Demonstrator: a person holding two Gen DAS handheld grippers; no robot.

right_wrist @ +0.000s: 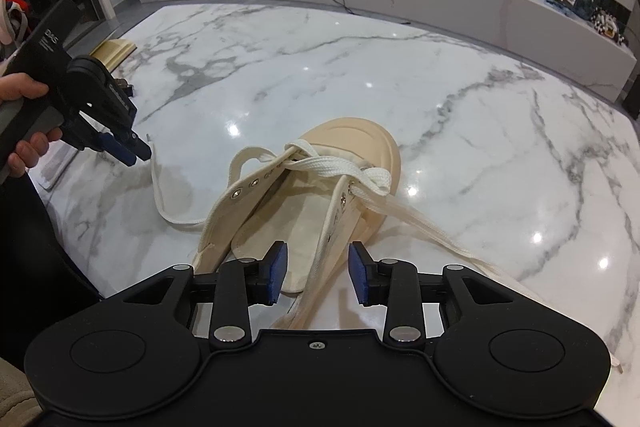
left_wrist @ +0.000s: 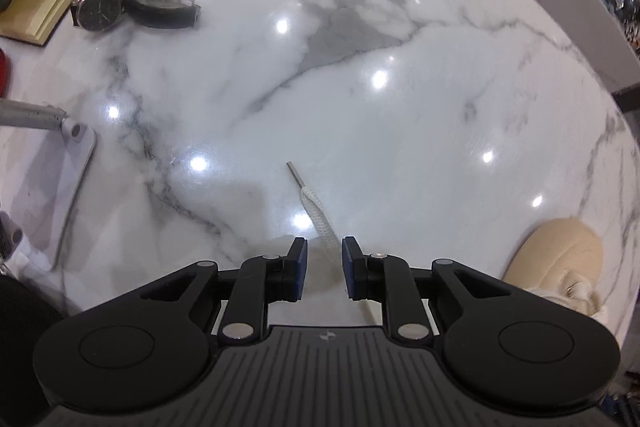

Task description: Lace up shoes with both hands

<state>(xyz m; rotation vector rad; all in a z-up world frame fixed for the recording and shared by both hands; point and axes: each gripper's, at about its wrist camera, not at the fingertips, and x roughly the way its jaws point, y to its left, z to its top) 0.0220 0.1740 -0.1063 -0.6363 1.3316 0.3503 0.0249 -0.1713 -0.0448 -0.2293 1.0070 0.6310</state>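
Cream canvas shoe [right_wrist: 304, 195] lies on the white marble table [right_wrist: 460, 99], rubber toe cap pointing away from us, tongue laid flat, metal eyelets showing along both flaps. White flat lace [right_wrist: 340, 165] crosses only the front eyelets; upper ones are unthreaded. One lace end trails right across the marble; the other loops left, and its tip [left_wrist: 293, 171] lies flat ahead of the left gripper [left_wrist: 324, 269].

We see the lace running between the left gripper's blue pads, jaws a narrow gap apart and not pressing on it. From the right wrist view, the left hand [right_wrist: 24, 119] grips the handle at the left, gripper angled steeply down, just over the lace tip.

Right gripper [right_wrist: 318, 273] hovers over the shoe's heel opening, jaws apart, straddling the right eyelet flap without touching it. Watch [left_wrist: 100, 11] sits well apart at the far left.
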